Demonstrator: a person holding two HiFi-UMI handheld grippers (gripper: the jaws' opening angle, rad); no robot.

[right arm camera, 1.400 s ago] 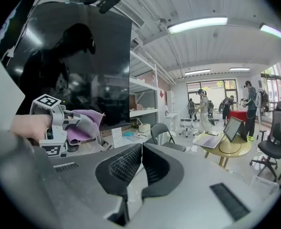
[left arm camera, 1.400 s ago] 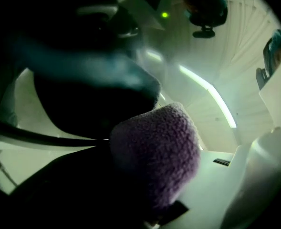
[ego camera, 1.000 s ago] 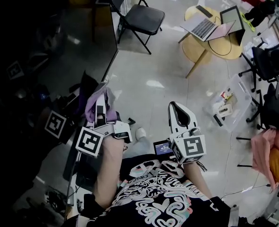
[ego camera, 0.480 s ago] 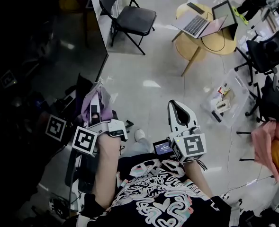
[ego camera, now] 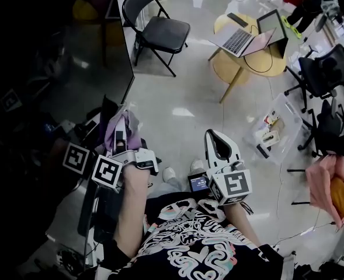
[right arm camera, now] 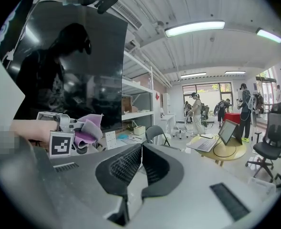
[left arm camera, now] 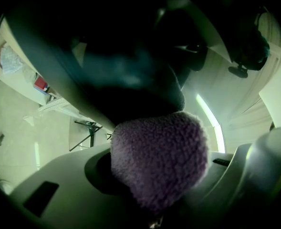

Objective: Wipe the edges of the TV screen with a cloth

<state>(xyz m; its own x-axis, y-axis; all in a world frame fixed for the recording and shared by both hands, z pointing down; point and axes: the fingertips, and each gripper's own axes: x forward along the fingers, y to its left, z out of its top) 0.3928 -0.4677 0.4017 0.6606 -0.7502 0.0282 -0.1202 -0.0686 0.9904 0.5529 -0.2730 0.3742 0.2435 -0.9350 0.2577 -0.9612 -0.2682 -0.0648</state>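
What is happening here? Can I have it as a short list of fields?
Left gripper: shut on a purple cloth
Cloth position: by the lower corner of the TV; contact unclear
Right gripper: shut, empty, apart from the TV
Background: chair, laptop on a round table

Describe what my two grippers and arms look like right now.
Both the left gripper and right gripper have white plastic bodies, each carrying a cube with black-and-white square markers. The right one's jaws are lined with black ribbed pads, and a small lit screen sits beside its cube. You wear a short-sleeved black T-shirt printed with pale swirls.
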